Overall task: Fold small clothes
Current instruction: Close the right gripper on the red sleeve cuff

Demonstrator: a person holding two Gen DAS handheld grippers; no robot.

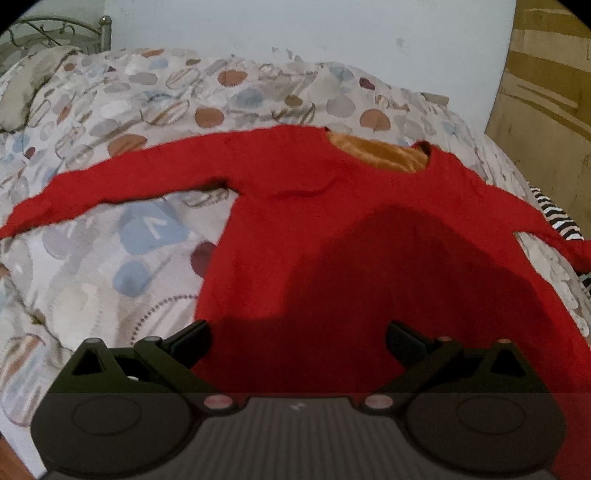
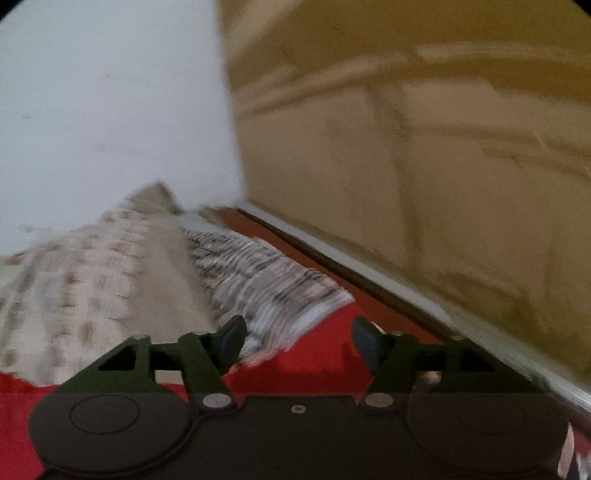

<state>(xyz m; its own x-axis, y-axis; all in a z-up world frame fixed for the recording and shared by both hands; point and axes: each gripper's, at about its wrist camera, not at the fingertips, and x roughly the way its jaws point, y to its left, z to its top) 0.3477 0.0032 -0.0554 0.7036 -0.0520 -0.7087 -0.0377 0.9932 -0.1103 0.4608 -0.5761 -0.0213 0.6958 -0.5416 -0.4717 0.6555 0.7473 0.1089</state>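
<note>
Both sets of jaws stand apart with nothing between them: my left gripper (image 1: 299, 338) hangs over the lower body of the red sweater (image 1: 332, 229), and my right gripper (image 2: 299, 341) sits above red cloth at that garment's right edge.

I take the red sweater as my landmark. It lies spread flat, front up, on the patterned duvet (image 1: 110, 236) that covers the bed, sleeves out to both sides, with an orange-brown lining (image 1: 380, 153) showing inside its neckline. Far beyond its left sleeve I see a metal bed frame (image 1: 99, 33) and a grey pillow (image 1: 29, 88). Behind its collar the duvet bunches up against a pale wall (image 1: 295, 29). Touching its right sleeve lies a black-and-white striped cloth (image 2: 266, 280), reaching toward the bed's edge. Beyond that, to the sweater's right, stands a tan wooden panel (image 2: 424, 147), with a dark strip and a pale ledge along its foot. My right view is blurred.
</note>
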